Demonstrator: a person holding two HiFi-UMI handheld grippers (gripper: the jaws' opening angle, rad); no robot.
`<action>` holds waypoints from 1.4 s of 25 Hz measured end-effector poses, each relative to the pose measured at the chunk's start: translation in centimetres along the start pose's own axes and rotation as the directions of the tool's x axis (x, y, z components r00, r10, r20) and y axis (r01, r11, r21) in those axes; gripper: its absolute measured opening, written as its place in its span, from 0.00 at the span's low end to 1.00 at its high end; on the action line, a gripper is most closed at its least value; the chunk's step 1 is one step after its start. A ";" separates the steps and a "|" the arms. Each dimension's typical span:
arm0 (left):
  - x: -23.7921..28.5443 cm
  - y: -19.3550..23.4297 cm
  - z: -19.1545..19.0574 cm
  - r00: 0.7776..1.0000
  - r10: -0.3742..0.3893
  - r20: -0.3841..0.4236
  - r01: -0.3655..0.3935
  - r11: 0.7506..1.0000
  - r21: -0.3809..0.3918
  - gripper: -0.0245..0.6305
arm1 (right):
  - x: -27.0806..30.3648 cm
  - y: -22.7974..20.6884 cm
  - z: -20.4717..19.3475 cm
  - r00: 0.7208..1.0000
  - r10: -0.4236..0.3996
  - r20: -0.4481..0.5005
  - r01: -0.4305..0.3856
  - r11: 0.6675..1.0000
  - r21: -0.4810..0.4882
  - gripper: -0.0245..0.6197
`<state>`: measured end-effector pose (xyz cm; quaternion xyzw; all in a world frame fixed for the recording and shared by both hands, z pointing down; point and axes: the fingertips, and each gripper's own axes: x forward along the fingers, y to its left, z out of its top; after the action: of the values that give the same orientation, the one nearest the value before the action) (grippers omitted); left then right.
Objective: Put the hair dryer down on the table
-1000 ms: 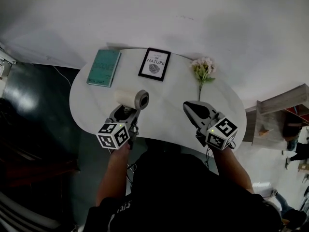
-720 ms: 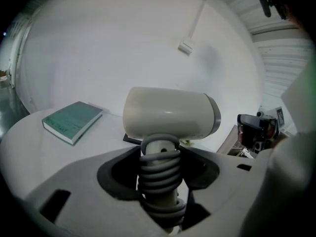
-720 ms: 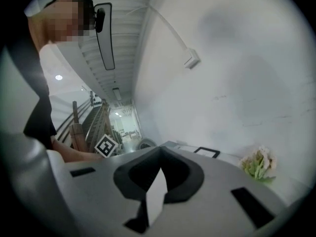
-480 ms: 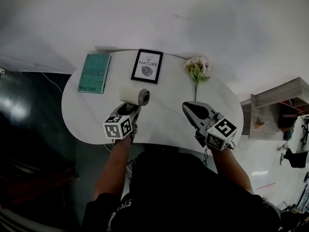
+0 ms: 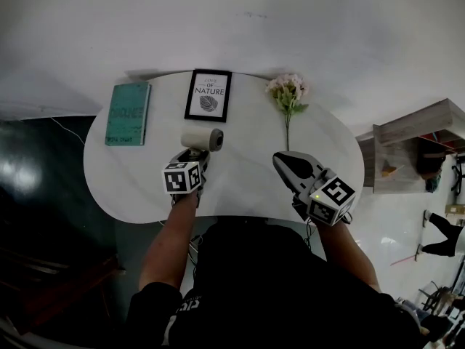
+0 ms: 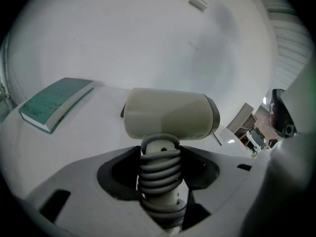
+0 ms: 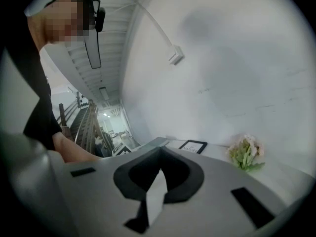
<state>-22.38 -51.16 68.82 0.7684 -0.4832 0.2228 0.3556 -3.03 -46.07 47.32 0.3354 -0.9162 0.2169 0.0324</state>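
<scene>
left gripper (image 5: 193,158) is clamped on the cord-wrapped handle of the cream hair dryer (image 6: 170,115). its barrel lies crosswise just beyond the jaws, over the white table (image 5: 145,187), and seemingly not yet set down. right gripper (image 5: 287,163) is closed and empty, farther off. the framed print (image 5: 208,95) reads "love of nature".

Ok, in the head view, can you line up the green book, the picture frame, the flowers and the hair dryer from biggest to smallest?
1. Green book and picture frame: nearly alike, book maybe bigger.
2. Flowers, stem included.
3. Hair dryer, smallest; held in the left gripper, perhaps nearer the camera.
</scene>
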 end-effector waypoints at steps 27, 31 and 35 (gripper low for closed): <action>4.2 1.7 -0.8 0.986 0.111 -0.123 -0.110 0.994 0.020 0.41 | -3.1 -1.8 -2.2 0.996 -0.084 -0.023 0.084 0.996 0.021 0.05; 3.8 1.5 -0.6 0.989 0.114 -0.099 -0.113 0.994 0.014 0.41 | -3.5 -1.7 -2.7 0.995 -0.088 -0.040 0.088 0.996 0.002 0.05; 3.1 1.3 0.4 0.992 0.113 -0.061 -0.111 0.993 0.032 0.41 | -3.7 -1.6 -2.6 0.997 -0.073 -0.036 0.073 0.997 -0.001 0.05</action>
<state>-22.21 -53.70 71.12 0.7377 -0.5108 0.2734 0.3466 0.63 -43.85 49.47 0.3648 -0.9026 0.2216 0.0570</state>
